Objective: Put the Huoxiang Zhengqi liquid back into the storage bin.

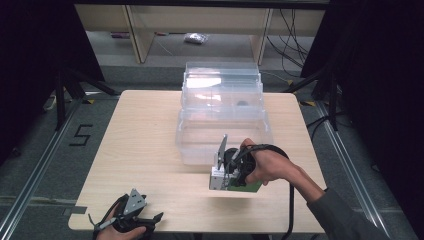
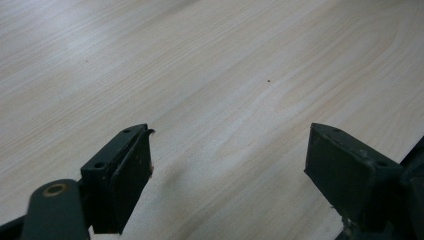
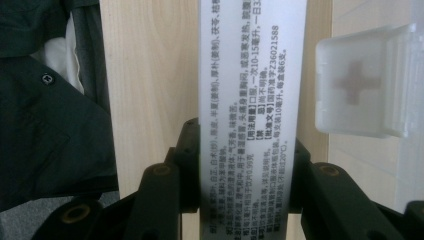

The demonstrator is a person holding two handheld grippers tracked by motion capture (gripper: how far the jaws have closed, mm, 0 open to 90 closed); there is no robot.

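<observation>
The right gripper is held by the person's right hand over the near right part of the wooden table, just in front of the clear plastic storage box. Its jaws are clamped on a white carton printed with small Chinese text. In the right gripper view the two black jaws press against the carton's two long sides, and the carton runs up between them past the top of that view. In the high view the same carton shows a white end face and a green edge, just below the hand and clear of the table surface, casting a shadow beneath.

To the right in the right gripper view stands a frosted plastic latch of the box, marked with a faint cross, near the carton but not touching it.

The box sits at the middle far side of the table, its lid raised at the back. A small dark item inside it is too small to identify.

The left gripper rests at the near left edge of the table in the person's left hand. In the left gripper view its jaws stand wide apart, with bare wood grain between them and nothing held.
</observation>
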